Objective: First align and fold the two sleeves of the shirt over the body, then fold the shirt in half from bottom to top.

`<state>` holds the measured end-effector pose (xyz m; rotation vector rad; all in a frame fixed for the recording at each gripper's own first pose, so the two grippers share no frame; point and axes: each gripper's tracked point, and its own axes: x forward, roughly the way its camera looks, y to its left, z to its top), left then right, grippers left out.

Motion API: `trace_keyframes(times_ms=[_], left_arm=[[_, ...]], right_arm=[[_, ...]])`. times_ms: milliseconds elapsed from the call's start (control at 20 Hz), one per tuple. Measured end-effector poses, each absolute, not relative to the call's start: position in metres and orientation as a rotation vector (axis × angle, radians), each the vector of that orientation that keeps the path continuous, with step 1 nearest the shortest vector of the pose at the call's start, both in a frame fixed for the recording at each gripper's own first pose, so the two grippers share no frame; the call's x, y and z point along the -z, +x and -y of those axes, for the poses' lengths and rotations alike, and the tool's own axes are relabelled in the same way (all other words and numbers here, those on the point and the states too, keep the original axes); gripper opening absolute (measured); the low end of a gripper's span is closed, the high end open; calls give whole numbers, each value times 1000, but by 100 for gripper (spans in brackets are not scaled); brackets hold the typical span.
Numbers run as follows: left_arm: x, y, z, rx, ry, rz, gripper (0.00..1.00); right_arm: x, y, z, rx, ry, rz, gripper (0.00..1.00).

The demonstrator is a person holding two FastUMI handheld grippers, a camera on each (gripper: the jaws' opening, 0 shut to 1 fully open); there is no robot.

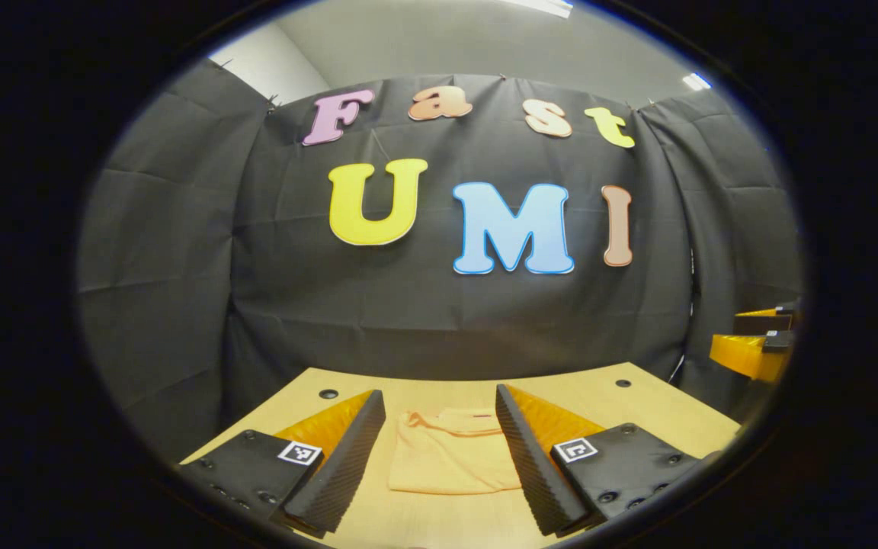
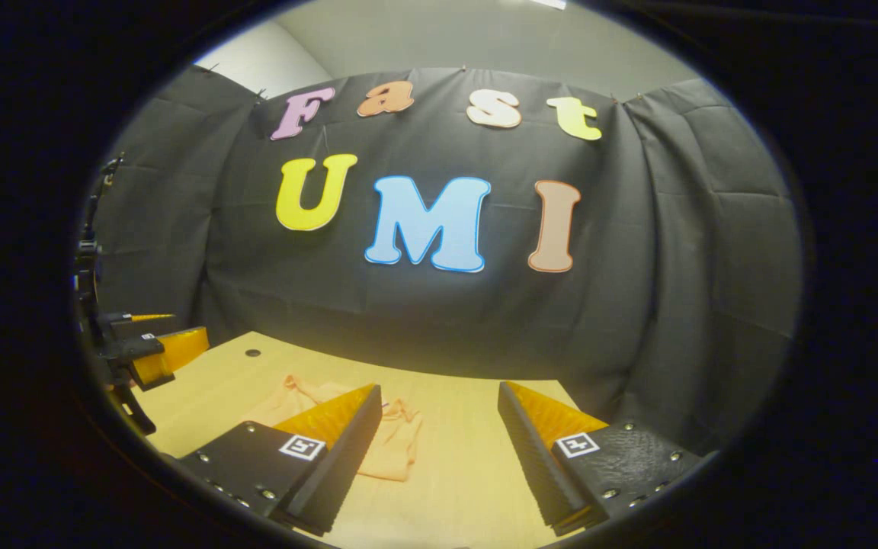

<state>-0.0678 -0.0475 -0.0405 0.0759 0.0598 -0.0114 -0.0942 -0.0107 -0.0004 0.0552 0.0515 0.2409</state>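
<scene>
A small peach-orange shirt lies folded flat on the wooden table. In the left gripper view it sits straight ahead between the fingers of my left gripper, which hangs open above the table with nothing held. In the right gripper view the shirt lies to the left, partly behind the left finger of my right gripper, which is also open and holds nothing. The right gripper shows at the far right of the left gripper view. The left gripper shows at the left edge of the right gripper view.
The black cloth wall closes off the back and both sides of the table. Small round holes mark the tabletop near its far corners. Bare wood lies to the right of the shirt.
</scene>
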Motion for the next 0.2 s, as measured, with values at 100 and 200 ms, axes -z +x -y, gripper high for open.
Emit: trace_keyframes(times_ms=[100,200], left_arm=[[39,-67,45,19,81,-61,94],[35,-64,38,23,88,-55,94]], right_arm=[[-1,-96,6,-236,62,-51,94],[-3,-96,2,-231,68,-48,94]])
